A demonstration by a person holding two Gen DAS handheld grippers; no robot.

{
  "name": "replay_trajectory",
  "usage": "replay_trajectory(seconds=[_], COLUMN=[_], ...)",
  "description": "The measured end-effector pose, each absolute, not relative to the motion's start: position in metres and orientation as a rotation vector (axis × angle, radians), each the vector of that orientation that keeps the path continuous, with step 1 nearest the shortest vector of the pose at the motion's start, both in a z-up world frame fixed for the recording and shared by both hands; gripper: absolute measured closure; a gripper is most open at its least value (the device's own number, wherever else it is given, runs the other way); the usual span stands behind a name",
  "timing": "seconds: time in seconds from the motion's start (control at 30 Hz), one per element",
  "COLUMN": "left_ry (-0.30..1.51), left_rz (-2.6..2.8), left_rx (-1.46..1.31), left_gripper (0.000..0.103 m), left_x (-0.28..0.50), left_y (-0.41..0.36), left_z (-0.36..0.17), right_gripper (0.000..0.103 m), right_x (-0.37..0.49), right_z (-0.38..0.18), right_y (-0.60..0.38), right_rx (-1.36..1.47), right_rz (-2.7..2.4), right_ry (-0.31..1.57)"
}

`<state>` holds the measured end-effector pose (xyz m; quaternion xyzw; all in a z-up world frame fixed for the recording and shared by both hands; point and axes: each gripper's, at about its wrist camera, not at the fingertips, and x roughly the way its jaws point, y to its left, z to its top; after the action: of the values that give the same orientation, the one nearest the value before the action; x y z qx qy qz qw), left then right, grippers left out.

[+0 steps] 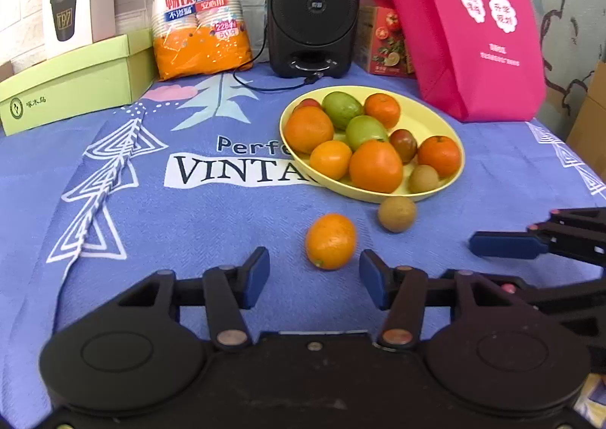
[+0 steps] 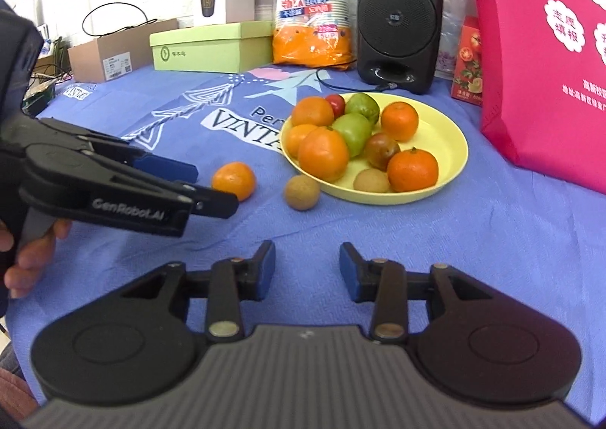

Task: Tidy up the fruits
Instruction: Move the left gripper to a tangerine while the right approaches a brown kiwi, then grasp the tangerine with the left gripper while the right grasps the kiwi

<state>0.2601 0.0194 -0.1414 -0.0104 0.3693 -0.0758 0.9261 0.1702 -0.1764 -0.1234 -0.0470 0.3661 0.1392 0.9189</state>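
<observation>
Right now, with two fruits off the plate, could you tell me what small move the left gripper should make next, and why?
Probably ease the left gripper forward so its open jaws straddle the loose orange, then close. That orange lies on the cloth just ahead of the fingertips, untouched, while the yellow plate holds the other fruit. The kiwi can wait.

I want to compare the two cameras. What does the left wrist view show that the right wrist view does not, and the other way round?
Only the left wrist view shows the left gripper from behind, jaws open, the loose orange just ahead of them.

Only the right wrist view shows a hand holding the left gripper, a brown cardboard box, and the right gripper open over bare cloth.

Both show the yellow plate of fruit, the loose orange and kiwi lying on the cloth beside it, the black speaker and the pink bag.
</observation>
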Motion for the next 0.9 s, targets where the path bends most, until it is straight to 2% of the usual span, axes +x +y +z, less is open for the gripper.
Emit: replay_trajectory(seconds=[0.33,0.6,0.9], left_ry=[0.757,0.761,0.757], left_rz=[-0.149,-0.141,-0.123], left_rx=[-0.022,-0.049,-0.043], left_gripper=[0.050,0.074,0.074], left_x=[0.283,0.287,0.278], left_y=[0.016,0.025,0.035], left_z=[-0.146,-0.145,-0.144], right_gripper=[0.056,0.056,0.055], right_x=[0.179,0.191,0.210], right_z=[-0.127,-0.128,-0.131], right_y=[-0.173,-0.167,-0.155], right_rx=[-0.093,-0.089,-0.059], right_rz=[0.282,0.267,0.234], right_ry=[0.757,0.763,0.769])
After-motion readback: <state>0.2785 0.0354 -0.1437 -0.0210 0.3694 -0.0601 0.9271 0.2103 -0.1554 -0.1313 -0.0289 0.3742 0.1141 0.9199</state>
